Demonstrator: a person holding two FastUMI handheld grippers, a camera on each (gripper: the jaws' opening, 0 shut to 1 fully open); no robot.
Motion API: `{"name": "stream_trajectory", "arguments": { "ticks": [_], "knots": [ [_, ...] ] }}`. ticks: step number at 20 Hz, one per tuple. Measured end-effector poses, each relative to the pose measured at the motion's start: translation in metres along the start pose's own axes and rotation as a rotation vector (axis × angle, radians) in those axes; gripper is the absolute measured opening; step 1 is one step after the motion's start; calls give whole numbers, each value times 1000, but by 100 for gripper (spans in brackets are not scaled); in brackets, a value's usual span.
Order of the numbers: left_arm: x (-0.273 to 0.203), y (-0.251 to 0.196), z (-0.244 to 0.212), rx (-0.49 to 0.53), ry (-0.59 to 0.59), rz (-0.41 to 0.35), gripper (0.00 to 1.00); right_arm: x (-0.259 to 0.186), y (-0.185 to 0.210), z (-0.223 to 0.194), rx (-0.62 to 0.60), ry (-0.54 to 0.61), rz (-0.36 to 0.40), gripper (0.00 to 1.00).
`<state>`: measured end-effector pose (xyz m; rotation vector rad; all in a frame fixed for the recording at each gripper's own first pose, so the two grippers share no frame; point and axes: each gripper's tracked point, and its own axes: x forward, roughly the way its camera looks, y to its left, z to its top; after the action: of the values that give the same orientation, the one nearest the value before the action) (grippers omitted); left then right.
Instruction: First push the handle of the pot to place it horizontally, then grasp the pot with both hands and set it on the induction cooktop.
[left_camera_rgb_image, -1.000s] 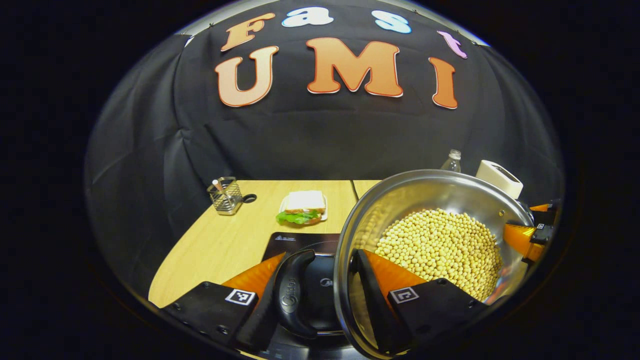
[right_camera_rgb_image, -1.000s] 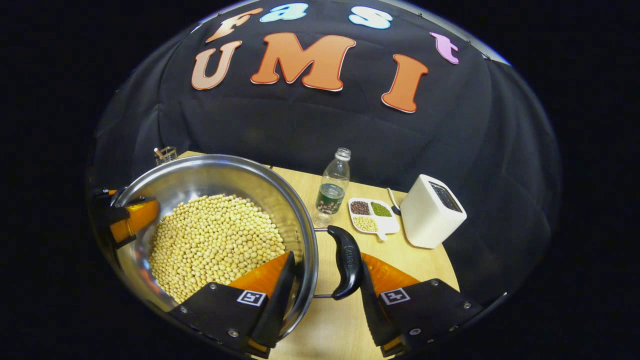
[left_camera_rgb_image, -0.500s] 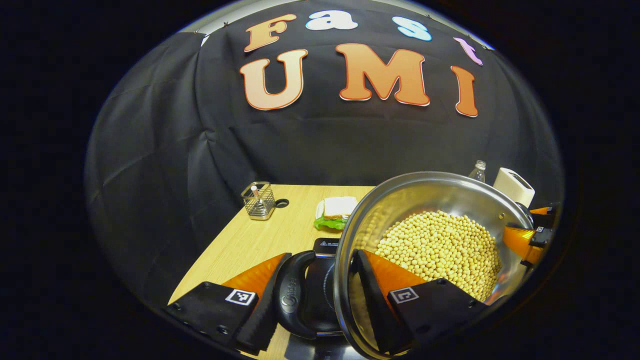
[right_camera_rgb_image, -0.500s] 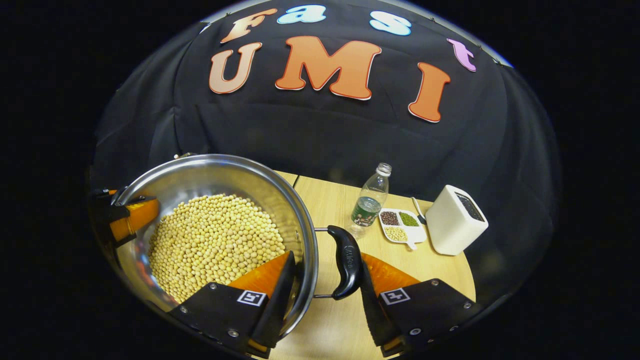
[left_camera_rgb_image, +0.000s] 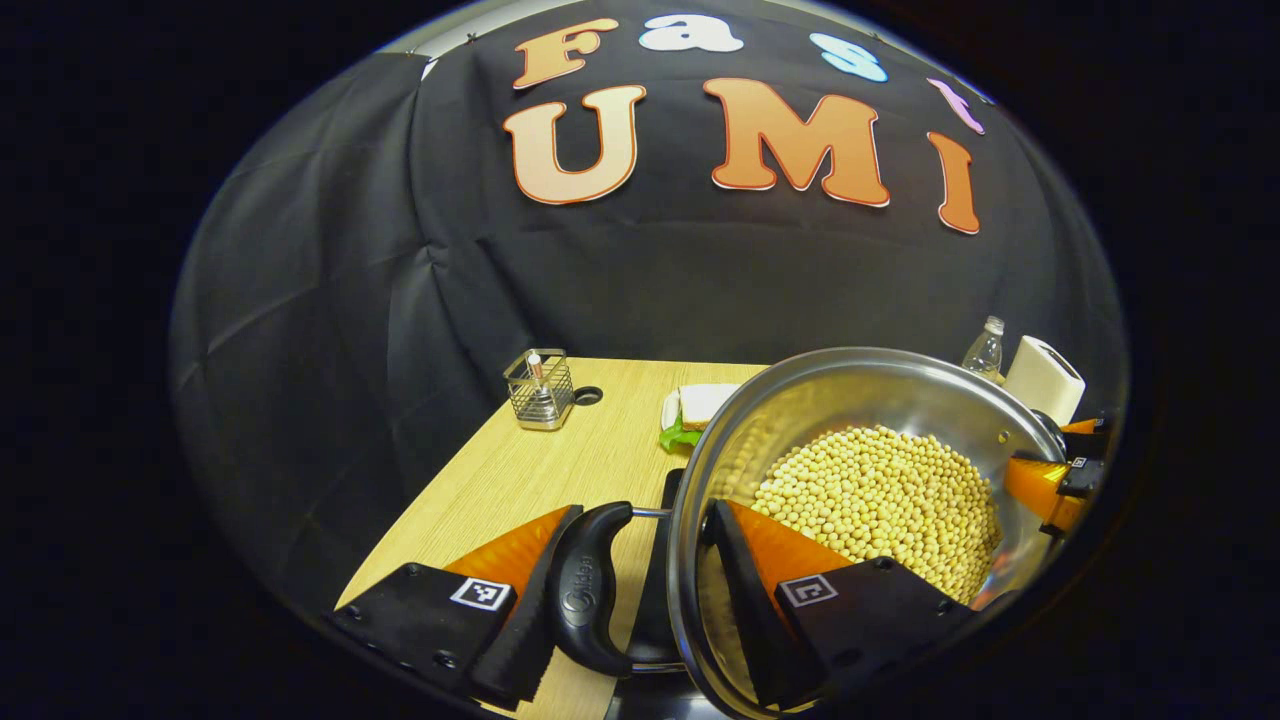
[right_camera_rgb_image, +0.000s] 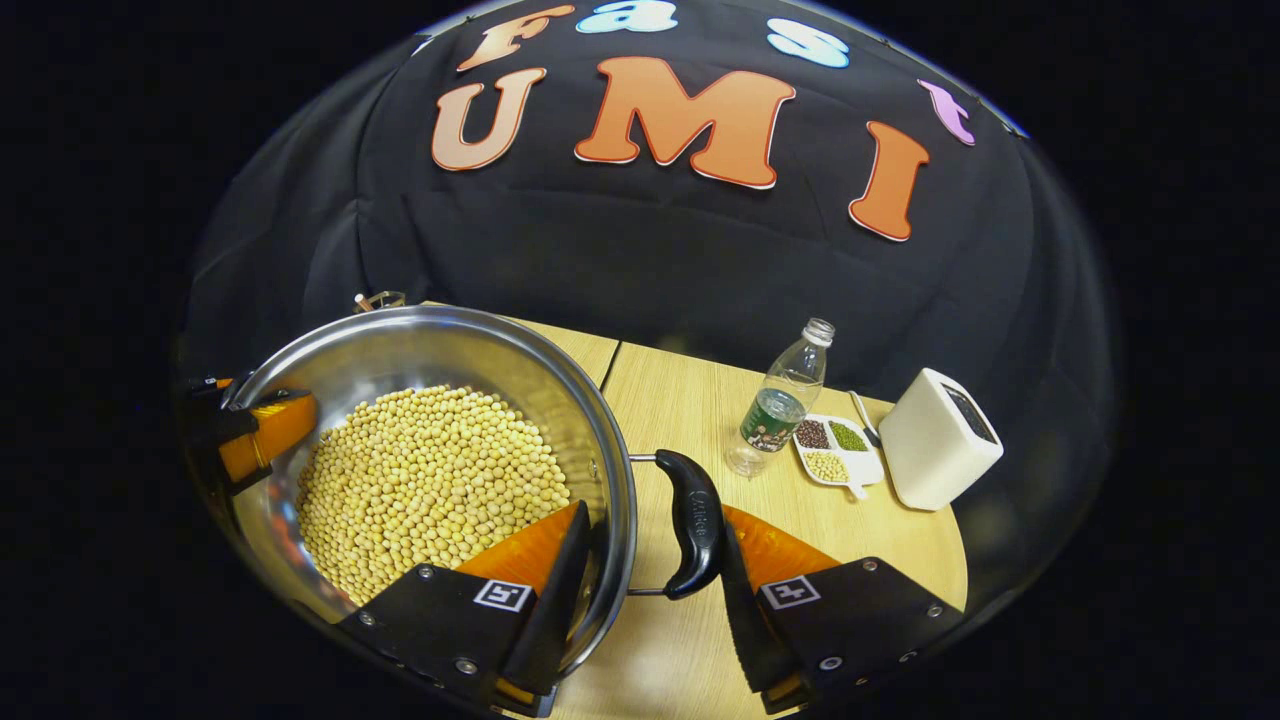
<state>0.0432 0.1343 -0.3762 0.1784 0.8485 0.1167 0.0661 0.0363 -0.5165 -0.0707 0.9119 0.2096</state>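
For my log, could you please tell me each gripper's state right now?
Left gripper: shut on the pot, rim and side handle.
Right gripper: shut on the pot, rim and opposite handle.

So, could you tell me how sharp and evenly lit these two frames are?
Left gripper view: sharp, fisheye bends the table edge, soft reflections inside the pot. Right gripper view: crisp soybeans, even lighting, faint shadow under the pot handle.
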Motion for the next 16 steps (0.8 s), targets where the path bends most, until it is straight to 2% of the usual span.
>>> {"name": "stream_trajectory", "arguments": {
  "ticks": [7, 8, 16],
  "knots": [
    [5, 0, -7, -8, 25, -1, 80, -6, -1, 4, -4, 29, 4, 69],
    [5, 1, -8, -14, 30, 0, 83, -5, -2, 3, -7, 34, 4, 69],
    [6, 1, -10, -36, 78, -5, 83, -5, -5, 8, -21, 65, 8, 69]
  ]
}}
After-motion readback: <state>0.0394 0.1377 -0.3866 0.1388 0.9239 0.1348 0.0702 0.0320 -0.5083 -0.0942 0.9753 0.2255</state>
